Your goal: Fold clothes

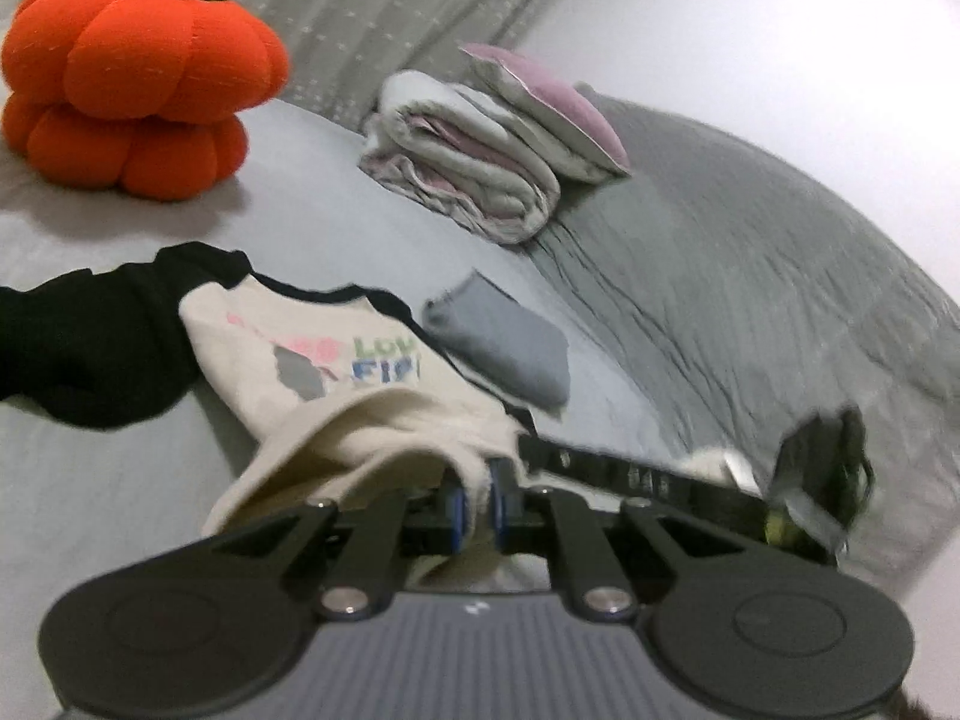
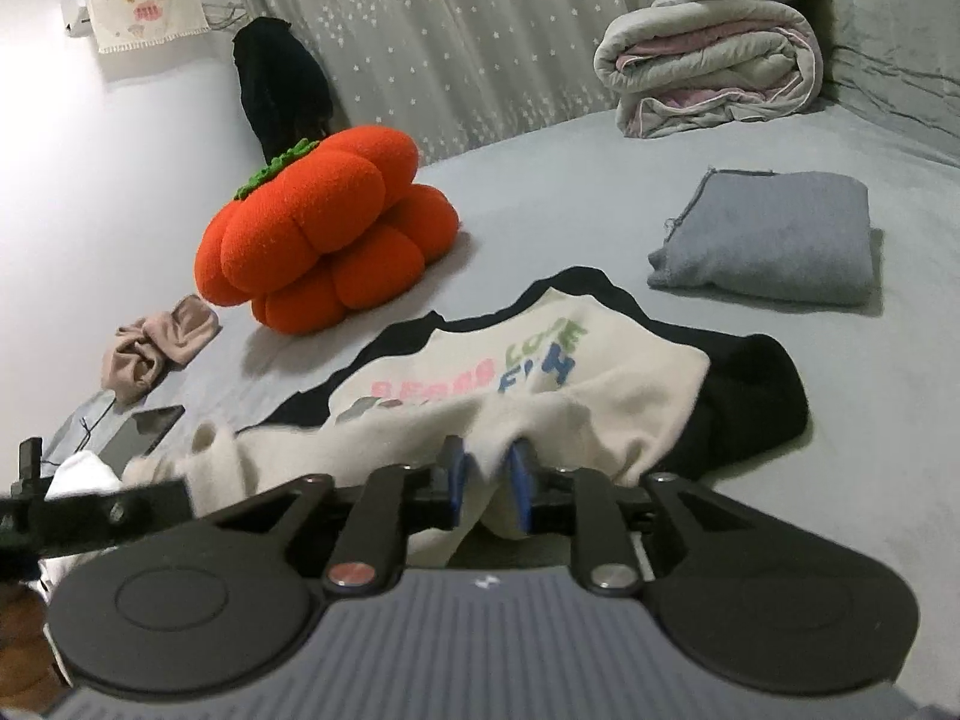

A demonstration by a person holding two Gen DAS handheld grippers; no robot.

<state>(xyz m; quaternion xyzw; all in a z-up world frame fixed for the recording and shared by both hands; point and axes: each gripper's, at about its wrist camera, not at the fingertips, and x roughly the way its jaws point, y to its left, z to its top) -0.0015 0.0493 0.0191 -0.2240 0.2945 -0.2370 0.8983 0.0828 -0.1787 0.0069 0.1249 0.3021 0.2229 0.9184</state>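
A cream sweatshirt [image 1: 312, 360] with black sleeves and a colourful print lies on the grey bed sheet [image 1: 120, 504]. My left gripper [image 1: 479, 507] is shut on its cream hem, with the cloth bunched between the blue pads. In the right wrist view the same sweatshirt [image 2: 540, 384] spreads ahead, and my right gripper [image 2: 487, 483] is shut on another part of the hem. Both hem corners are lifted off the bed. The right gripper's body [image 1: 822, 480] shows at the right of the left wrist view. A folded grey garment [image 2: 774, 240] lies beyond the sweatshirt.
An orange pumpkin cushion [image 2: 324, 228] sits on the bed, with a rolled quilt and pillow [image 2: 714, 66] at the far end. A crumpled beige cloth [image 2: 156, 348] and a dark tablet [image 2: 141, 429] lie at the left. A star-patterned curtain [image 2: 450, 30] hangs behind.
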